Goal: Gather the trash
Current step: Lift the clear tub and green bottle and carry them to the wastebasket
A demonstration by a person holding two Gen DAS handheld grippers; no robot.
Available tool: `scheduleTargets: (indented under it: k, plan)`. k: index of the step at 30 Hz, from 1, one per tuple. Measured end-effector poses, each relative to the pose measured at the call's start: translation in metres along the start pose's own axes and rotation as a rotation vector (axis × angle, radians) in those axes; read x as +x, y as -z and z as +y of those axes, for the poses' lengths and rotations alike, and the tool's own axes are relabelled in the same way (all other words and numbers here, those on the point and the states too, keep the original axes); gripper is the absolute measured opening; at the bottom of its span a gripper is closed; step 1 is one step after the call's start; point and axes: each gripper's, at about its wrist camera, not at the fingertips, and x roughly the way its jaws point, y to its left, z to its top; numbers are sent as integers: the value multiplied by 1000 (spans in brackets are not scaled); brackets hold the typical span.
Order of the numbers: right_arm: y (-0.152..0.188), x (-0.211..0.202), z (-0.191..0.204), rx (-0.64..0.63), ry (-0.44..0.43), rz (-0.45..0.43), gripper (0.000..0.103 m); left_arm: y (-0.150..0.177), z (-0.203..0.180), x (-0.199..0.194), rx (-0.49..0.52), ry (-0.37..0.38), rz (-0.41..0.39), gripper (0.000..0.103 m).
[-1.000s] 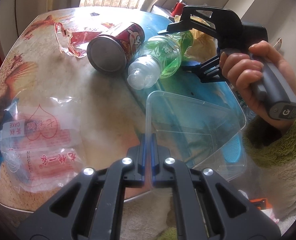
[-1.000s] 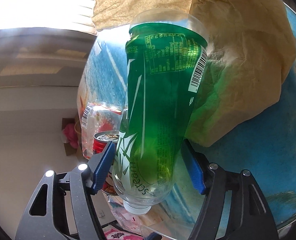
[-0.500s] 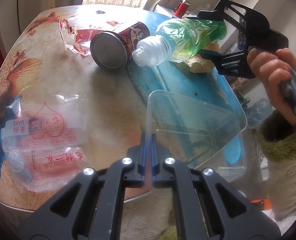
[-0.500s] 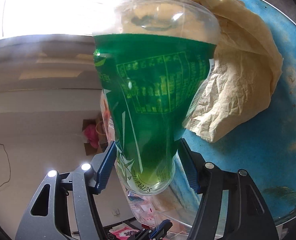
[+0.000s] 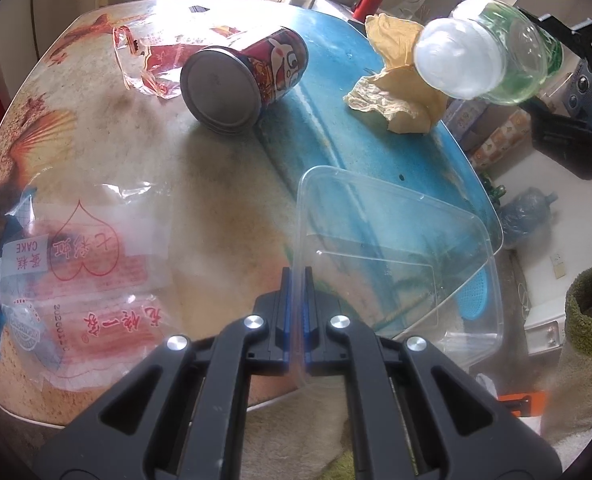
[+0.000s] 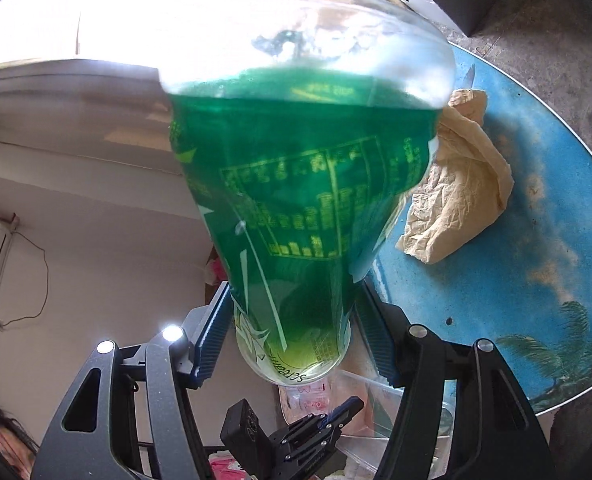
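Observation:
My left gripper (image 5: 296,312) is shut on the near rim of a clear plastic container (image 5: 396,248) that juts over the table's right edge. My right gripper (image 6: 296,336) is shut on a green plastic bottle (image 6: 296,208), held in the air above the table; in the left wrist view the bottle (image 5: 492,52) hangs at the upper right, white cap toward me. A red can (image 5: 244,80) lies on its side at the table's middle back. A crumpled tan paper (image 5: 396,92) lies at the back right. A cake wrapper (image 5: 80,276) lies near left.
A torn clear red-printed wrapper (image 5: 148,60) lies behind the can. The round table (image 5: 200,184) has a printed beach top. A red flask (image 5: 366,0) stands beyond the far edge. Boxes and a water jug (image 5: 528,216) sit on the floor at right.
My right gripper has lifted the green bottle off the table and carried it up and to the right, away from the can. My left gripper has kept its hold on the container.

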Motion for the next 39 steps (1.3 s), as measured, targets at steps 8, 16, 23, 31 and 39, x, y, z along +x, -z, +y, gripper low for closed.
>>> scheduleTargets:
  k: [8, 16, 23, 31, 39]
  plan:
    - [37, -44, -66, 165, -135, 2, 61, -6, 3, -8, -28, 4, -31, 2]
    - [40, -81, -111, 259, -192, -50, 61, -22, -15, -25, 9, 4, -94, 2]
    - [46, -141, -135, 281, -234, -178, 61, -46, -55, -26, 102, 1, -137, 2]
    - [87, -255, -176, 329, -168, -463, 61, -65, -131, -12, 269, 47, -155, 2]
    - [132, -356, -233, 455, 128, -746, 61, -67, -248, 6, 497, 128, -167, 2]
